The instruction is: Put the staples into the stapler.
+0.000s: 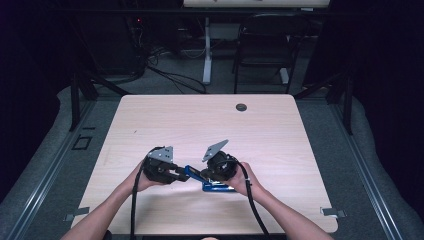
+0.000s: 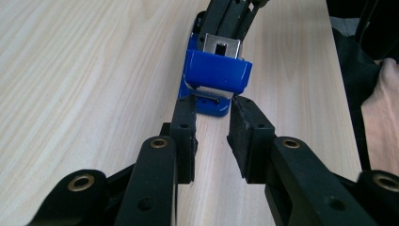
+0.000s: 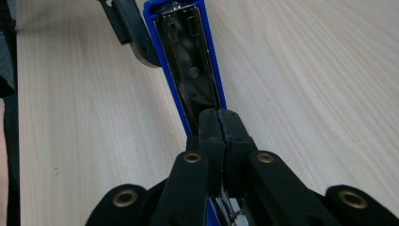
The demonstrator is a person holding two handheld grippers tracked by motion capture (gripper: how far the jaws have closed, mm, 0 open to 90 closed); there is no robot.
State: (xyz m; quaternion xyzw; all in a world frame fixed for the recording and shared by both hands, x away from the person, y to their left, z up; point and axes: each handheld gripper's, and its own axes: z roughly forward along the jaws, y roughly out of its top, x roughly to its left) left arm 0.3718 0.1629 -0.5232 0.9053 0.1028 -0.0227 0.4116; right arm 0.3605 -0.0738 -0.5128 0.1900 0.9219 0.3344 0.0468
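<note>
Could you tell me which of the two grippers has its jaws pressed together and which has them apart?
The right gripper has its jaws pressed together over the blue stapler. The left gripper differs: its jaws stand apart at the stapler's front end.

Both forearms come in from the near edge of the table and angle inward, so the hands sit close together. The left hand (image 1: pixel 142 179) holds the left gripper (image 1: pixel 176 174) pointing toward the right one, its jaws parted with a clear gap between them. The right hand (image 1: pixel 244 181) holds the right gripper (image 1: pixel 204 176) pointing back toward the left one, its jaws pressed together, pad against pad.
</note>
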